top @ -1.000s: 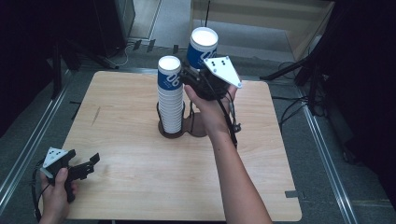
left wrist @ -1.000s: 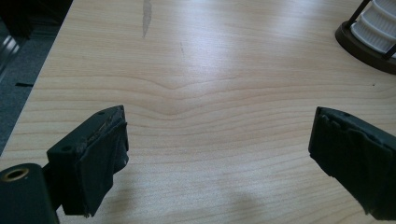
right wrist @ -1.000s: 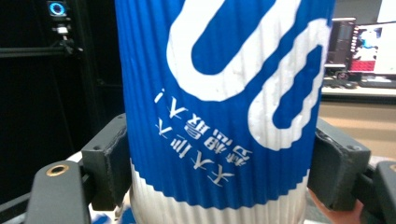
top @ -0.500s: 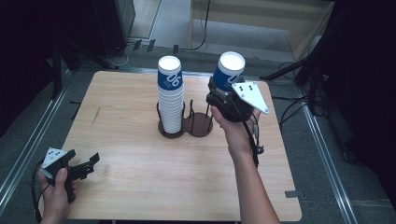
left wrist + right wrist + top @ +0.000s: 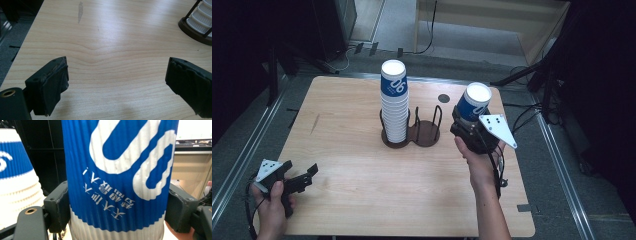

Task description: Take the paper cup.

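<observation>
My left gripper, jaws apart, hovers over the pale wooden table's near left corner; my right gripper clamps an inverted blue-and-white ribbed paper cup beside the dark wire cup holder bearing the cup stack.

1. In the right gripper view, the blue and white paper cup runs past the top and bottom edges, so neither its rim nor its base can be seen.
2. In that view, the stack of cups is cut by the left edge.
3. In the left gripper view, the cup holder is clipped at the top right corner.
4. In the high view, the right gripper has its jaws hidden behind the cup it carries.
5. The printed characters on the stack cannot be read from the high view.
</observation>
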`<action>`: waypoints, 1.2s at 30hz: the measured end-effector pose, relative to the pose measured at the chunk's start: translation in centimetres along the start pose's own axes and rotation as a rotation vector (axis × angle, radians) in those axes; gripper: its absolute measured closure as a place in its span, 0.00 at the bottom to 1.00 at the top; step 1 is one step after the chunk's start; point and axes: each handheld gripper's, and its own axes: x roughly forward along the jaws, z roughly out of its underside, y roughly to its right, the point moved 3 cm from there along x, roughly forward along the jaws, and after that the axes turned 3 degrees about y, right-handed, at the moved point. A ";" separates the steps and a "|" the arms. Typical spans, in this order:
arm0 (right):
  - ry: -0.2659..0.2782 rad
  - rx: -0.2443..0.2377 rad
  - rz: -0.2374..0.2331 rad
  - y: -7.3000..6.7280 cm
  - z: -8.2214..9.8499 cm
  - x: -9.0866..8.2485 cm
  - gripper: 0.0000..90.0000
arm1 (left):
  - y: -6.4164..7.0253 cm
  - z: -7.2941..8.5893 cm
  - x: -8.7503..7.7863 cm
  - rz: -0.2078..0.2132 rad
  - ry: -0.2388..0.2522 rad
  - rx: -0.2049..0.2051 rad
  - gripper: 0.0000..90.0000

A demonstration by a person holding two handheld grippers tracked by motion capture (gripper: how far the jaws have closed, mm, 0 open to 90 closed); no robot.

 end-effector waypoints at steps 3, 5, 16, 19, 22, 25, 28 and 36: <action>-0.014 0.006 0.007 0.4 1.2 -0.7 0.23 | 0.0 0.0 0.0 0.003 0.003 -0.003 0.06; -0.022 0.008 0.010 0.6 2.0 -1.0 0.23 | 0.0 0.0 0.0 0.003 0.000 0.000 0.06; -0.082 0.028 0.029 1.2 5.7 -2.2 0.23 | 0.3 -0.1 0.3 0.047 -0.005 0.013 0.06; -0.098 0.020 0.029 1.2 6.5 -2.3 0.23 | 0.4 -0.1 0.4 0.063 -0.003 0.019 0.06; -0.110 0.010 0.026 1.0 7.3 -2.5 0.23 | 0.4 -0.2 0.5 0.064 0.002 0.018 0.06; -0.122 -0.001 0.023 0.8 8.2 -2.7 0.23 | 0.4 -0.2 0.5 0.056 0.010 0.024 0.06; -0.143 -0.017 0.014 0.2 9.1 -2.7 0.23 | 0.6 -0.2 0.5 0.054 0.000 0.059 0.06; -0.167 -0.052 -0.019 -1.5 10.9 -2.9 0.23 | 2.1 -0.9 0.4 0.130 -0.020 0.077 0.06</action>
